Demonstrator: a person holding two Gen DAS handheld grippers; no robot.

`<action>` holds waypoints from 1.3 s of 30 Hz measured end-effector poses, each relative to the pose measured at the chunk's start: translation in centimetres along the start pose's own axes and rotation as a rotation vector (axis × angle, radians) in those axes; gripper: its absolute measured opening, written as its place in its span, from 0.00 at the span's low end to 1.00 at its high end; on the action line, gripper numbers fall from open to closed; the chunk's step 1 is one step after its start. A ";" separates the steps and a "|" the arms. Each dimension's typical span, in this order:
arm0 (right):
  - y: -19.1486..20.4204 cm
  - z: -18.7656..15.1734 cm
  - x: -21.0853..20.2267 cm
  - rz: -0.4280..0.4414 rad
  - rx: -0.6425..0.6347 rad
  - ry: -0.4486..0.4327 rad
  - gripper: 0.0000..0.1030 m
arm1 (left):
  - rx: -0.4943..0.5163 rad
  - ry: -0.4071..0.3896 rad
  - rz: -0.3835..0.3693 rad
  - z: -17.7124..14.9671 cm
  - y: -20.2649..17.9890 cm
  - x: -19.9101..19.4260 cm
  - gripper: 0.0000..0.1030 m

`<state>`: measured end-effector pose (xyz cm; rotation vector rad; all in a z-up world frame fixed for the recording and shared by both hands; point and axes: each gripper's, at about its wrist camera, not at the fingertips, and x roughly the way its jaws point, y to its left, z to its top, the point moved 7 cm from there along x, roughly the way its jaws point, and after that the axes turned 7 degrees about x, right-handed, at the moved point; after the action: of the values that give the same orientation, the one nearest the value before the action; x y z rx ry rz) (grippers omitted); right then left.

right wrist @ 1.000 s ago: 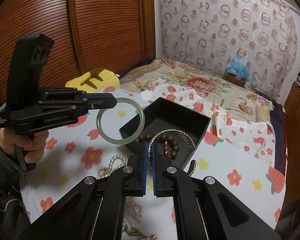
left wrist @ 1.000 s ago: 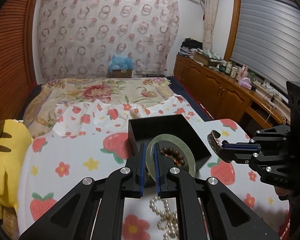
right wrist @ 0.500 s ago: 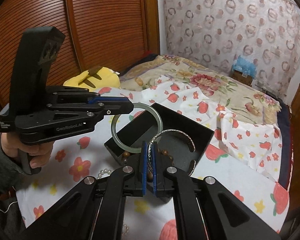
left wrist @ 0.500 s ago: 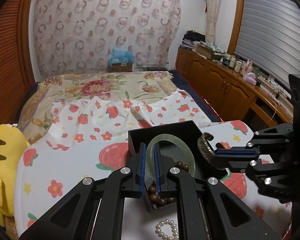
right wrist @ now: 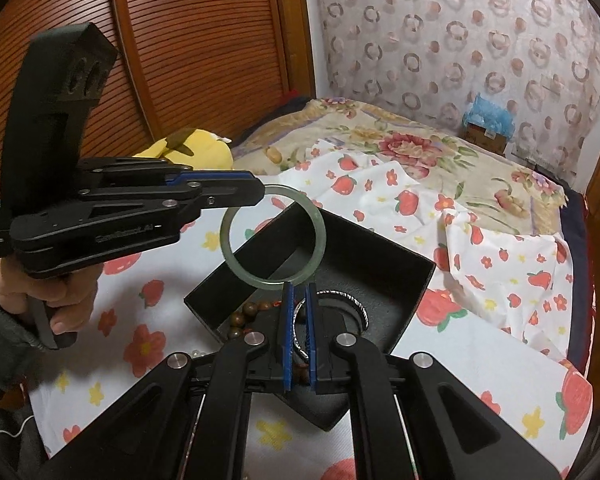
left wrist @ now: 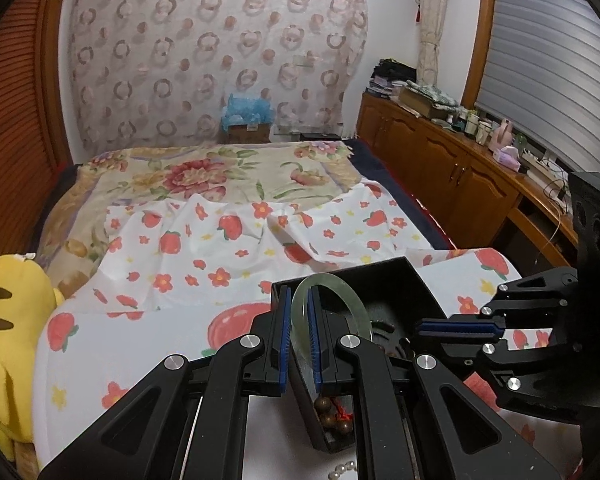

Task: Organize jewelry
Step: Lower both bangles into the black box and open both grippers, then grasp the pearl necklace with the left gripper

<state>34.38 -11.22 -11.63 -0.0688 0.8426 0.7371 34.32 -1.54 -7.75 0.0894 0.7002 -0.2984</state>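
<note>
From the left wrist, the left gripper [left wrist: 298, 336] pinches a pale green jade bangle [left wrist: 332, 300] above the open black rectangular box [left wrist: 404, 280] – brown wooden beads [left wrist: 332, 420] lie inside. From the right wrist, the right gripper [right wrist: 299, 336] clamps a silver patterned cuff bracelet [right wrist: 352, 300] (low inside that box), on the strawberry-print white sheet [right wrist: 480, 344].
</note>
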 end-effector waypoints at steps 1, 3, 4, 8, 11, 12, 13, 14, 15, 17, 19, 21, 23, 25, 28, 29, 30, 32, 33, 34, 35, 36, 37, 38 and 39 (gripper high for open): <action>-0.1 0.0 -0.2 -0.002 0.003 -0.007 0.07 | 0.000 0.001 -0.003 0.0 -0.1 0.1 0.07; -0.4 -0.1 -0.7 -0.006 0.010 -0.015 0.07 | 0.005 0.002 -0.004 0.4 -0.3 0.6 0.07; -0.6 -0.2 -1.0 -0.010 0.015 -0.020 0.07 | 0.008 0.004 -0.005 0.5 -0.4 0.9 0.07; -1.5 -1.2 -1.9 -0.035 0.031 -0.025 0.07 | 0.014 0.014 -0.019 0.7 -0.9 1.9 0.07; -2.2 -2.2 -2.5 -0.052 0.046 -0.023 0.07 | 0.020 0.036 -0.028 0.5 -1.2 3.1 0.07; -2.4 -2.3 -2.6 -0.055 0.050 -0.023 0.07 | 0.022 0.040 -0.029 0.2 -1.4 3.1 0.07; -2.5 -2.7 -2.8 -0.059 0.056 -0.025 0.07 | 0.026 0.051 -0.036 0.1 -1.5 3.4 0.07; -2.7 -3.0 -3.1 -0.063 0.059 -0.027 0.07 | 0.028 0.056 -0.040 -0.1 -1.7 3.5 0.08; -2.7 -3.2 -3.3 -0.067 0.062 -0.030 0.07 | 0.029 0.061 -0.046 -0.2 -1.8 3.6 0.08; -2.7 -3.7 -3.8 -0.072 0.068 -0.036 0.07 | 0.023 0.065 -0.062 -0.3 -1.9 3.4 0.08; -2.8 -4.1 -4.4 -0.077 0.072 -0.044 0.07 | 0.026 0.059 -0.061 -0.4 -2.0 2.9 0.08; -2.6 -4.6 -5.0 -0.075 0.076 -0.051 0.07 | 0.039 0.050 -0.051 -0.6 -2.1 2.2 0.11; -2.4 -5.3 -5.5 -0.071 0.084 -0.056 0.07 | 0.048 0.043 -0.051 -0.9 -2.3 1.2 0.25; -2.2 -6.0 -6.0 -0.073 0.087 -0.060 0.07 | 0.058 0.034 -0.047 -1.3 -2.5 0.2 0.26; -1.5 -7.5 -6.5 -0.072 0.094 -0.055 0.07 | 0.070 0.032 -0.035 -2.8 -2.7 -1.4 0.31; -1.2 -7.9 -6.6 -0.072 0.096 -0.052 0.07 | 0.069 0.034 -0.034 -3.6 -2.7 -1.9 0.34; -1.1 -8.2 -6.6 -0.072 0.098 -0.048 0.07 | 0.070 0.039 -0.032 -4.0 -2.7 -2.2 0.35; -0.7 -9.1 -6.5 -0.067 0.102 -0.036 0.07 | 0.078 0.053 -0.020 -5.5 -2.6 -3.0 0.38; -0.5 -9.5 -6.4 -0.064 0.105 -0.028 0.07 | 0.082 0.058 -0.011 -6.0 -2.5 -3.2 0.40; -0.3 -9.9 -6.2 -0.062 0.106 -0.019 0.07 | 0.085 0.065 0.003 -6.7 -2.4 -3.6 0.44; -0.3 -10.3 -6.0 -0.061 0.106 -0.012 0.07 | 0.085 0.067 0.009 -7.0 -2.2 -3.7 0.47; -0.1 -10.7 -5.8 -0.063 0.104 -0.002 0.07 | 0.084 0.076 0.019 -7.8 -2.0 -4.0 0.47; 0.0 -11.0 -5.6 -0.065 0.100 0.007 0.07 | 0.084 0.082 0.023 -8.2 -1.7 -4.1 0.48; 0.2 -11.5 -5.3 -0.064 0.100 0.018 0.07 | 0.085 0.093 0.032 -8.9 -1.5 -4.3 0.51; 0.3 -11.8 -5.0 -0.058 0.103 0.028 0.09 | 0.086 0.099 0.041 -9.4 -1.4 -4.5 0.55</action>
<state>24.33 -17.77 -16.08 -0.0113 0.9001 0.6387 24.81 -0.10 -12.03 0.2018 0.7829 -0.2861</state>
